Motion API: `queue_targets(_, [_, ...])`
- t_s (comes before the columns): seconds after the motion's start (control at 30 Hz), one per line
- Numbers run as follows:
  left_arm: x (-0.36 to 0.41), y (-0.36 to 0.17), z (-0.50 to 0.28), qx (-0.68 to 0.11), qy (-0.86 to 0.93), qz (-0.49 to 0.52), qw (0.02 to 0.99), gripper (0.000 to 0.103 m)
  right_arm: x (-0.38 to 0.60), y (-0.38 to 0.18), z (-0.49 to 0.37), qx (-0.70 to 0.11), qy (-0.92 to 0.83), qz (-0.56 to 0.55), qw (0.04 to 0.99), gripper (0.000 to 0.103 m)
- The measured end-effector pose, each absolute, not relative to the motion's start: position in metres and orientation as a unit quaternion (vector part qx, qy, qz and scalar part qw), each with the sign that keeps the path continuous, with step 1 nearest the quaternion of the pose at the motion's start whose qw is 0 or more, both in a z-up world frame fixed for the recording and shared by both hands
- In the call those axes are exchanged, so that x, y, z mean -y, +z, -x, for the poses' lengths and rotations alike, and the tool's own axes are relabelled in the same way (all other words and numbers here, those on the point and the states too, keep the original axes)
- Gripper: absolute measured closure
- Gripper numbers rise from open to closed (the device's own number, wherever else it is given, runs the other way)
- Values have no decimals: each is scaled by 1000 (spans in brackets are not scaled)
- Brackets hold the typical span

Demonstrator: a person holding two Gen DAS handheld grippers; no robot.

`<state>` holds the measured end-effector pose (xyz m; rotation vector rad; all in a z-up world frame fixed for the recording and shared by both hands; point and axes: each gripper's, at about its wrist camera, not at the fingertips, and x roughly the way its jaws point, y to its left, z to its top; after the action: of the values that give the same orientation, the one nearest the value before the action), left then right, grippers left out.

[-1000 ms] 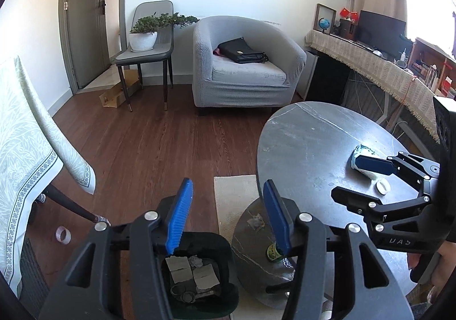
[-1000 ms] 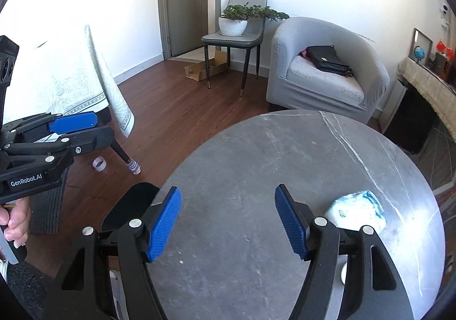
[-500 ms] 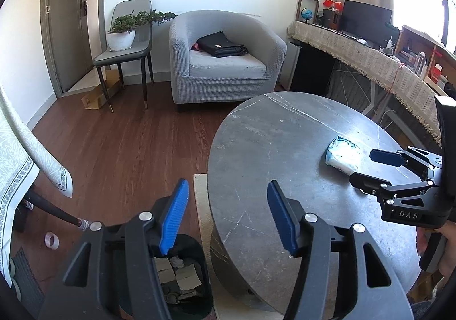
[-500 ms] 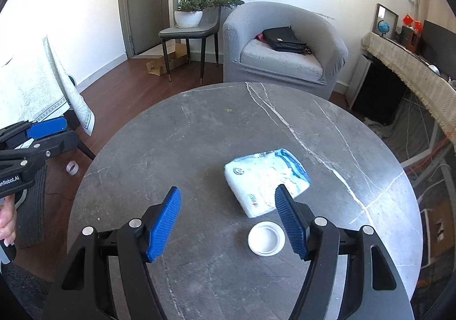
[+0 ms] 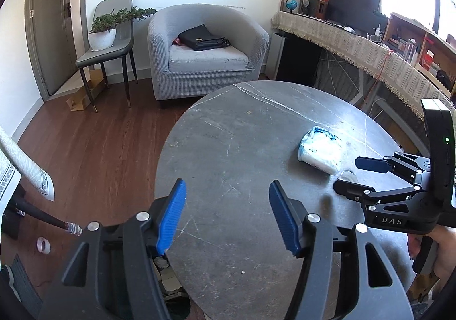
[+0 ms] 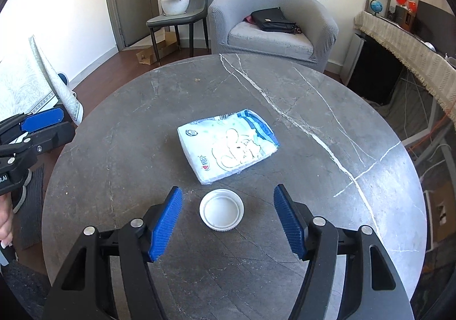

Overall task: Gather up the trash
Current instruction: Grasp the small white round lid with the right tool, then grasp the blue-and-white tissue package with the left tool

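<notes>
A white and blue tissue pack [image 6: 228,146] lies near the middle of the round grey marble table [image 6: 142,109]. A white plastic lid [image 6: 221,213] lies just in front of it, open side up. My right gripper [image 6: 228,220] is open and empty, its blue pads either side of the lid and a little above it. My left gripper [image 5: 228,217] is open and empty over the table's left edge. The pack [image 5: 320,150] and the right gripper [image 5: 353,174] show at the right of the left wrist view. A dark bin [image 5: 173,291] with paper scraps sits under the table edge, mostly hidden.
A grey armchair [image 5: 205,54] with a black bag stands behind the table. A chair with a potted plant [image 5: 105,34] is by the door. A cloth-covered desk [image 5: 370,49] runs along the right wall. A cloth-draped table [image 6: 25,89] stands at the left.
Both grippers moved from over the bin and table edge to above the tabletop. The right gripper closed in on the lid and pack. Both stayed open.
</notes>
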<state>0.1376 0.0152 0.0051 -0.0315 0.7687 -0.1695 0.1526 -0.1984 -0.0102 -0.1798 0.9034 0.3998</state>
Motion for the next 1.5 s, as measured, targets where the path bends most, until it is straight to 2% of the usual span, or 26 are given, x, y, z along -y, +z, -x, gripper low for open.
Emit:
queue_targets(0.23, [8,0,-143,-377,-99,7,921,36,202,-13,-153,-437,199,86,873,52])
queue_targets(0.4, [24,-1,-148,-376,-114,1,919,33,208,-12,-153,-436,198,85,874,70])
queue_targets(0.47, [32,-1,-150,-375,-123,-2,919,29,211,-11,-153,-436,199,82,874,73])
queue_targets(0.67, [61,0,-154,-367,-160,-51,915,25,232,-9,-152,-437,199,63,875,73])
queue_targets(0.77, [63,1,-162,-370,-166,-41,913,25,247,-4,-149,-435,204,42,876,73])
queue_targets(1.33, [112,-20,-207,-403,-220,-107,882,24,299,3,-149,-431,212,-29,877,73])
queue_targets(1.5, [119,-24,-221,-412,-227,-96,877,24,310,3,-149,-431,210,-41,877,73])
